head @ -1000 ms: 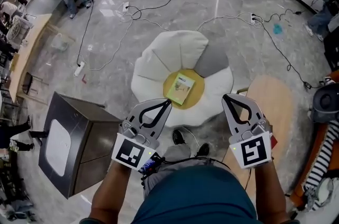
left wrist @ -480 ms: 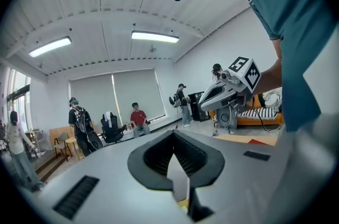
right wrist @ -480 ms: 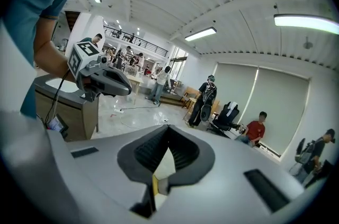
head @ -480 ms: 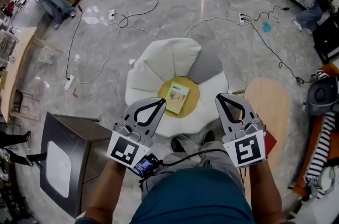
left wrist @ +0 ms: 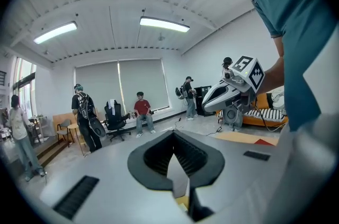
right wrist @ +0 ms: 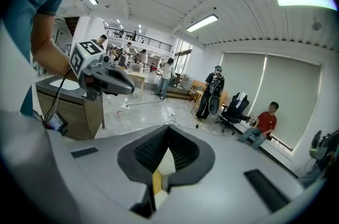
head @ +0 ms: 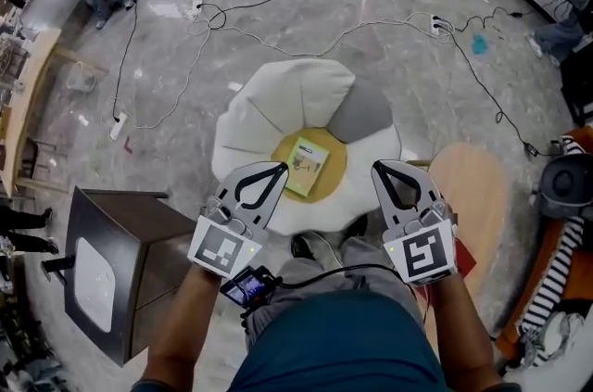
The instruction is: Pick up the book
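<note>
On the flower cushion (head: 278,117) — book (head: 307,163).

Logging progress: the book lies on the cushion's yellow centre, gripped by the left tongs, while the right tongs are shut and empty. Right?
No: the left tongs are also shut and empty, clear of the book, as the head view shows. The rest holds.

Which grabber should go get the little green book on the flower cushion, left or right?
Probably the left. From the head view, the left gripper, shut, has its tips just beside the pale green book on the white flower-shaped cushion; the right gripper, also shut, is farther off. Either must open first.
</note>
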Demonstrator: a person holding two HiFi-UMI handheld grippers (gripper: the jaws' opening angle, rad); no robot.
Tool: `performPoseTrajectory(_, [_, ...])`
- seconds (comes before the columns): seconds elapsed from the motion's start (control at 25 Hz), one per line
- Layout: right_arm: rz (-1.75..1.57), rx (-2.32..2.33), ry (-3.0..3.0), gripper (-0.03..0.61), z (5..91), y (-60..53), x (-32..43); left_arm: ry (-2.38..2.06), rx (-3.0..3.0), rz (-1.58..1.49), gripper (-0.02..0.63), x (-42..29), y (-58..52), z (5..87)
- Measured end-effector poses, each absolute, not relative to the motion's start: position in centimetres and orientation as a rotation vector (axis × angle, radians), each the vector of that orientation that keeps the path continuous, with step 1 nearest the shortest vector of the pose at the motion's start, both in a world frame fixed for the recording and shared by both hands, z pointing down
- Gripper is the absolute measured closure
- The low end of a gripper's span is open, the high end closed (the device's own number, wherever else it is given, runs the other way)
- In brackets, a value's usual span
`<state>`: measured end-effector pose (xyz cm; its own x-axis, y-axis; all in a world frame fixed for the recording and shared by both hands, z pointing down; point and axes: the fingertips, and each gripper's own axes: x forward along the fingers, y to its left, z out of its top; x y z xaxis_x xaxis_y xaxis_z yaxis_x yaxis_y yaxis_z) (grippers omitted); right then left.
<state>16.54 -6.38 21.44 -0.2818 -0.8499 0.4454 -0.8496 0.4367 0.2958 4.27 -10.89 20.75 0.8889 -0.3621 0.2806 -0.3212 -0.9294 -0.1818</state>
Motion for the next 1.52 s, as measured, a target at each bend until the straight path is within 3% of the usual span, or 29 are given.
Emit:
performPoseTrajectory(0.36, [0.079, 1.259, -2.204, 0.566, 29.1, -11.3, 17.6, 0.694, -3.053, -0.553, 0.609, 6.5, -15.3, 28.4])
performPoseTrajectory(0.8, [0.317, 1.246, -2.127, 0.566, 40.7, -14.8, 19.4, 0.930, -3.153, -0.730, 0.609, 3.8, -19.3, 41.2])
performPoseTrajectory(1.52, [0.584, 1.186, -1.984, 0.566, 58.1, -16.8, 20.5, 1.033, -3.252, -1.091, 0.609, 2.7, -19.0, 61.2])
